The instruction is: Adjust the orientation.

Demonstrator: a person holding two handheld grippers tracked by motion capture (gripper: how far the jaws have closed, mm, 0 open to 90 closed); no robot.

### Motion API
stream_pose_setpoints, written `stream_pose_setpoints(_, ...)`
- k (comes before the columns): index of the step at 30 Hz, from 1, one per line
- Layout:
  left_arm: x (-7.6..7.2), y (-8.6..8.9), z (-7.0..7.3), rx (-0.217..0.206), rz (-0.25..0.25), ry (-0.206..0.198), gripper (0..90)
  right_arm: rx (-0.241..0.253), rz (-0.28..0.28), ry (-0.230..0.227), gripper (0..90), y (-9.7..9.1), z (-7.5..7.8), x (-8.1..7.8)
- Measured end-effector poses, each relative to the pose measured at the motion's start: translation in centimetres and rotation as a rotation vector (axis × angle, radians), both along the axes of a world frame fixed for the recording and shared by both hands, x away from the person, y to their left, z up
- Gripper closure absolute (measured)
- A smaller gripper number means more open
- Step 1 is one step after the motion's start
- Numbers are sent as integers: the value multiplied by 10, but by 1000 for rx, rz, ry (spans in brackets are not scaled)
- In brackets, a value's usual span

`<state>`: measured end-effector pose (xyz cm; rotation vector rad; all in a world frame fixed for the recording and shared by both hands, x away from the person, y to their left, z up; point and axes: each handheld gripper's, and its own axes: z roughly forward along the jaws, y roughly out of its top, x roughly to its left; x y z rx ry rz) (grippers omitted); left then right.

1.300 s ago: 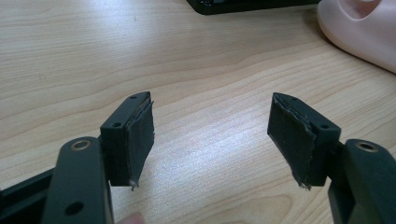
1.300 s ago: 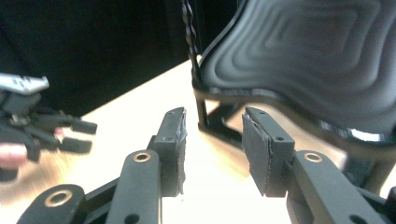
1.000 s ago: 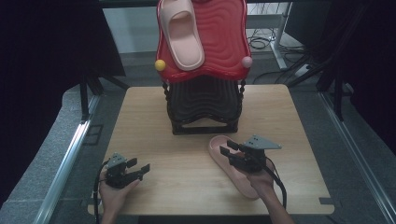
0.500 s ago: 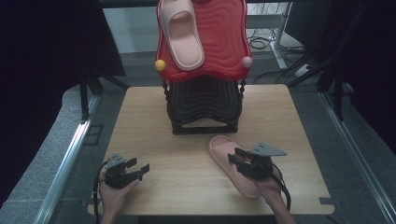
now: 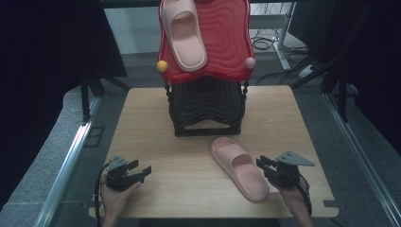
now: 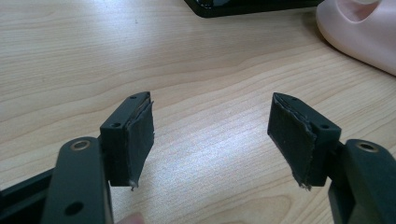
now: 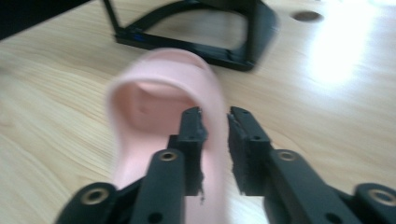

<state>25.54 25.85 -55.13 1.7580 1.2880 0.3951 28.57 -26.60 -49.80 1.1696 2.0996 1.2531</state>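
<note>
A pink slipper (image 5: 239, 168) (image 7: 154, 98) lies flat on the wooden table (image 5: 189, 189), in front of a black stand (image 5: 208, 106). A matching slipper (image 5: 182, 33) rests on the red wavy board (image 5: 227, 38) atop that stand. My right gripper (image 5: 263, 163) (image 7: 215, 114) is at the lying slipper's right edge. Its jaws have just been closing and now stand a narrow gap apart. The slipper's rim shows blurred through the gap, and the pads do not grip it. My left gripper (image 5: 141, 166) (image 6: 211, 98) rests low at the table's front left, wide open and empty.
A yellow ball (image 5: 162, 65) and a pink ball (image 5: 250, 62) hang at the red board's lower corners. The stand's base (image 7: 233, 51) lies just beyond the slipper's toe. Metal rails (image 5: 71, 156) run along both sides of the table. Cables (image 5: 265, 45) lie on the floor behind.
My right gripper has slid from above the slipper's middle to its right edge, nearer the front of the table, with narrower jaws. The slipper and the left gripper have stayed put.
</note>
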Motion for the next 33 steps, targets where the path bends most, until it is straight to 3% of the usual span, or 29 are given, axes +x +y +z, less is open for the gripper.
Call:
stream_pose_setpoints(1,0,0,0,0,0,0,314,0,0,0,785,0,0,0)
stream_pose_setpoints(2,0,-1,0,3,-2,2,313,-15,-39,19,827,-15,-6,0)
stream_pose_setpoints(5,1,-2,-1,8,-4,5,313,-52,-71,44,859,-29,-16,0)
stream_pose_setpoints(9,1,-3,-2,8,-5,6,313,-68,-63,79,894,-37,-27,-2)
stream_pose_setpoints(19,2,-3,-2,11,-8,6,312,-97,12,127,897,-24,-34,-3)
stream_pose_setpoints(25,2,-3,-2,12,-12,8,310,-117,77,139,898,-12,-35,-6)
stream_pose_setpoints(33,2,-4,-2,15,-12,8,309,-109,138,145,898,-2,-35,-11)
